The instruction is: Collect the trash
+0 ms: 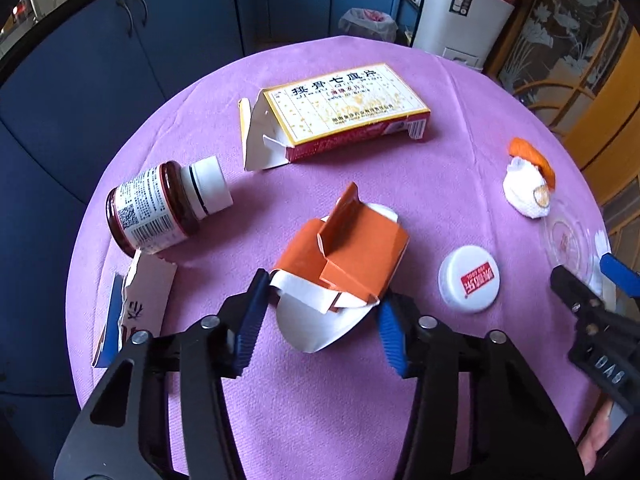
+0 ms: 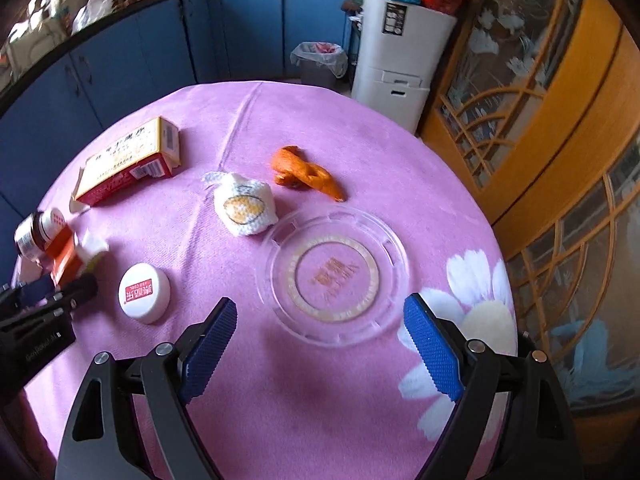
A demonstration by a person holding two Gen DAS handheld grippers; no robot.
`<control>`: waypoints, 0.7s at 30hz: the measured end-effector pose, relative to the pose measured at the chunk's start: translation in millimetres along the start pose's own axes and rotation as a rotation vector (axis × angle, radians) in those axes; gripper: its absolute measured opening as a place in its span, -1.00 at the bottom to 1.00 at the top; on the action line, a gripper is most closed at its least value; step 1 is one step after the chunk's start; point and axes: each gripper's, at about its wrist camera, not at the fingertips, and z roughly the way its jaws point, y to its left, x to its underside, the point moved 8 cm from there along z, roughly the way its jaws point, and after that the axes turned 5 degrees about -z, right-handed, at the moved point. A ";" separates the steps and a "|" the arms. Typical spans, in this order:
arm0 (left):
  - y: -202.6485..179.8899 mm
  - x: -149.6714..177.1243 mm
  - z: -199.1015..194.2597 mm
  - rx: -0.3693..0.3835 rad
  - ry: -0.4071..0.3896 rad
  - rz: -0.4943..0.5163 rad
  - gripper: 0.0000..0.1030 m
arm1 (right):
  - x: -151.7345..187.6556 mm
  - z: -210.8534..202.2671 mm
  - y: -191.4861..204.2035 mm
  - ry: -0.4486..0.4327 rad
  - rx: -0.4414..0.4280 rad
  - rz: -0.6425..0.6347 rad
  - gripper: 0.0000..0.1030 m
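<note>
A crushed orange and white carton (image 1: pixel 344 256) lies mid-table between the blue pads of my left gripper (image 1: pixel 320 312); the jaws stand open around its near end, and I cannot tell if they touch it. The carton also shows in the right wrist view (image 2: pixel 68 258). My right gripper (image 2: pixel 320 344) is open and empty above a clear plastic lid (image 2: pixel 336 270). Other litter: a yellow medicine box (image 1: pixel 344 108), a brown pill bottle (image 1: pixel 160 204), a white cap (image 1: pixel 469 280), a torn paper scrap (image 1: pixel 132 312).
A white crocheted ball (image 2: pixel 245 208) and an orange peel (image 2: pixel 306 174) lie beyond the clear lid. The round table has a purple cloth (image 2: pixel 320 128). A lined bin (image 2: pixel 319 60) and a white cabinet (image 2: pixel 400 52) stand on the floor behind.
</note>
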 end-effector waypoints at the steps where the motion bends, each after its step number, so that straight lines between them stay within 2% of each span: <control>1: -0.5 -0.3 -0.1 -0.001 0.000 0.000 -0.03 | 0.1 1.6 2.8 0.004 0.001 -0.013 0.60; 2: -1.0 -0.5 -0.6 -0.001 -0.001 -0.002 -0.04 | 1.0 2.3 4.0 0.006 -0.001 -0.018 0.42; 3: 0.2 -1.4 0.0 0.001 -0.001 -0.002 -0.04 | 2.8 3.8 4.8 0.016 -0.001 -0.023 0.06; 6: -0.2 -1.5 -0.3 0.001 0.001 -0.007 -0.07 | 7.0 3.9 9.4 0.020 -0.016 -0.049 -0.65; 8: -1.4 -1.0 -0.4 0.003 0.004 -0.011 -0.08 | 8.7 1.3 11.8 0.011 0.003 -0.076 -0.74; 14: -6.5 5.9 -8.8 0.021 0.006 -0.013 -0.13 | 14.8 -20.2 4.6 -0.026 -0.018 -0.050 -0.89; 21: -25.8 8.5 -30.6 0.032 -0.046 0.029 -0.18 | 23.0 -42.7 -7.3 -0.056 -0.030 -0.017 -0.90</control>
